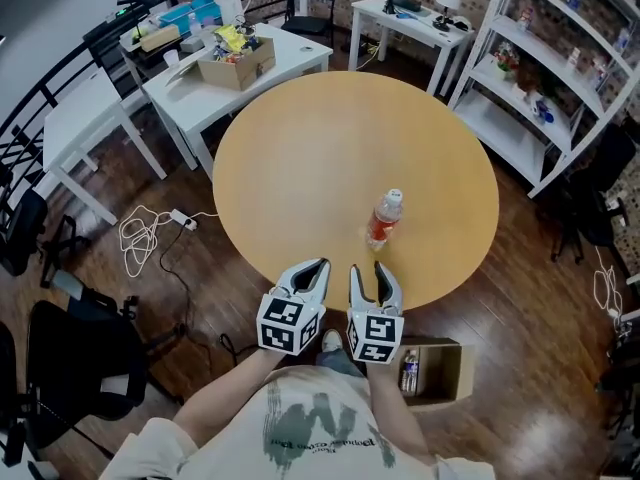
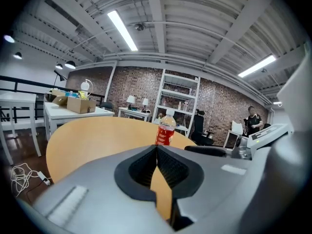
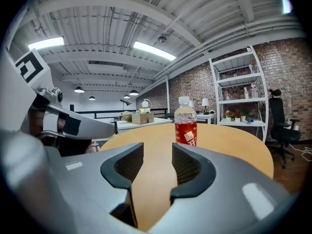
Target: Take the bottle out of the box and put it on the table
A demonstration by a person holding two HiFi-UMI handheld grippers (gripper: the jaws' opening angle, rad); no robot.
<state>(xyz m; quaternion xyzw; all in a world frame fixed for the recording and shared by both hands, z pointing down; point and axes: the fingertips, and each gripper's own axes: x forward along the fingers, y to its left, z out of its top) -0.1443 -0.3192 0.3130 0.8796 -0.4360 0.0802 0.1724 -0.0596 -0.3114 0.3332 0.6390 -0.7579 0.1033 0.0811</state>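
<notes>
- The bottle (image 1: 384,218) is set upright on the surface (image 1: 300,148), untouched.
- The left gripper (image 1: 320,263) is held shut, empty.
- The right gripper (image 1: 366,267) is held partly open, empty.

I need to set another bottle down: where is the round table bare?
The table is bare left of and beyond the bottle, out to its rim. Crowded only at the near edge: bottle, left gripper, right gripper.
</notes>
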